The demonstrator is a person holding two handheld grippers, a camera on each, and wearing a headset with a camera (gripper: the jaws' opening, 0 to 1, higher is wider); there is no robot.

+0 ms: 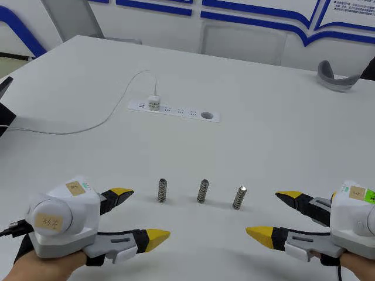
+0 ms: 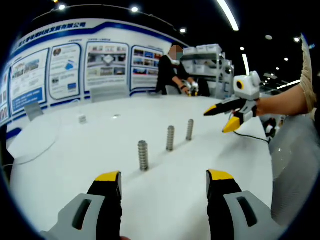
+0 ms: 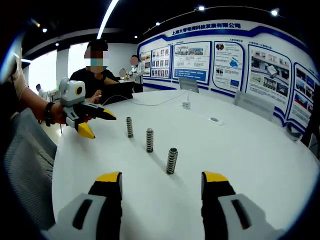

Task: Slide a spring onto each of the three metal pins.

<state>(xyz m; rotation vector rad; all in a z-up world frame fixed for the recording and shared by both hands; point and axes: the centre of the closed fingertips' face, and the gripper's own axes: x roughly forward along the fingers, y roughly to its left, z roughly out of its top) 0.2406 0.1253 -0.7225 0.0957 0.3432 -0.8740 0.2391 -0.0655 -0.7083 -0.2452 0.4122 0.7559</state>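
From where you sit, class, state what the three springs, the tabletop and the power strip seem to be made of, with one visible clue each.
Springs: likely steel, bare grey metal with glints on the coils. Tabletop: smooth matte white, possibly laminate; the look leaves it open. Power strip: probably plastic, a uniform white casing with sockets.

Pretty bright and even overall. The light comes from strip lights (image 2: 227,15) and little spots up on the ceiling. The white surface (image 1: 281,117) is close to washed out in the head view, so the springs (image 1: 203,191) only throw soft, faint shadows. Both gripper views bend hard toward the edges, and the wall posters (image 3: 225,55) curve. Focus looks decent, no real motion blur.
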